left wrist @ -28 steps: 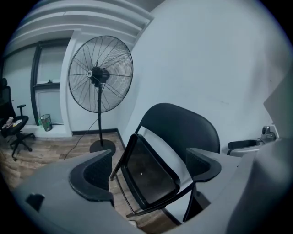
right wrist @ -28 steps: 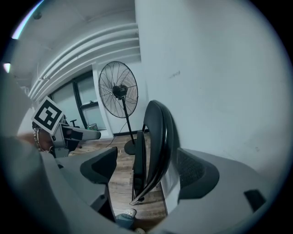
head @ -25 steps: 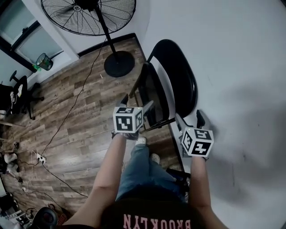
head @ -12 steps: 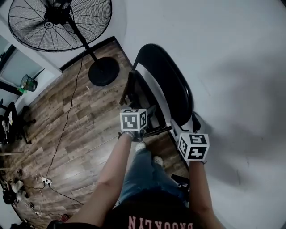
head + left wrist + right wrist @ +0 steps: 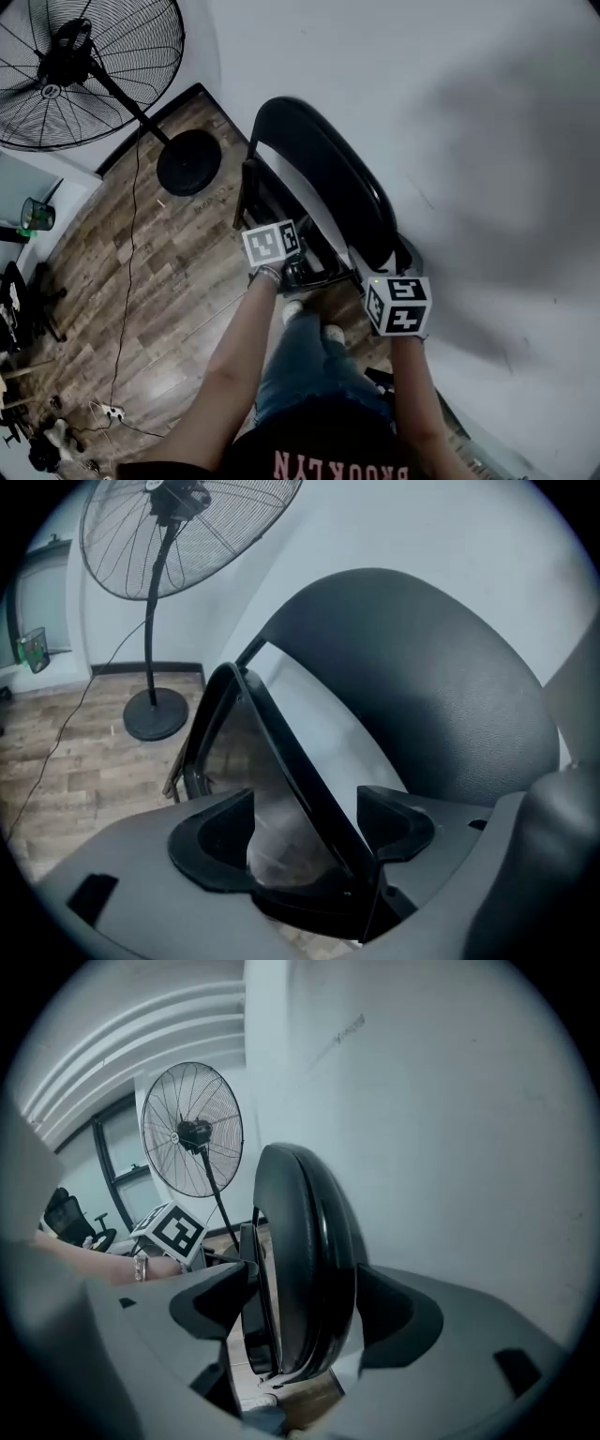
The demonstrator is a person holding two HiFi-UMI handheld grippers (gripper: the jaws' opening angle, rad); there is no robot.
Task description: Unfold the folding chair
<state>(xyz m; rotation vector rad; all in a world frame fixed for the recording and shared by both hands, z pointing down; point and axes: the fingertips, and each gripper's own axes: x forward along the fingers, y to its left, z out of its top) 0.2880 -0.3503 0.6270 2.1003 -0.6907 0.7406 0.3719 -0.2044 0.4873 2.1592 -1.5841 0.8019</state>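
Note:
A black folding chair [image 5: 328, 178] leans folded against the white wall, backrest toward the wall and seat frame [image 5: 258, 202] toward the room. My left gripper [image 5: 298, 272] reaches the seat's lower edge. In the left gripper view the left gripper [image 5: 305, 822] is closing with the black seat frame bar [image 5: 281, 752] slanting between its jaws, and a gap shows on the left side. My right gripper [image 5: 380, 267] is at the backrest's near edge. In the right gripper view the right gripper [image 5: 305, 1302] is closing around the padded backrest [image 5: 300, 1241], pads very near both sides.
A large pedestal fan [image 5: 66, 66] with a round base [image 5: 187, 161] stands left of the chair on the wood floor. A cable [image 5: 127, 281] trails across the floor. The white wall [image 5: 469, 141] fills the right side. The person's shoes [image 5: 309, 319] are just below the chair.
The left gripper came down and in onto the seat's edge, so the frame bar is now between its jaws. The right gripper edged closer onto the backrest.

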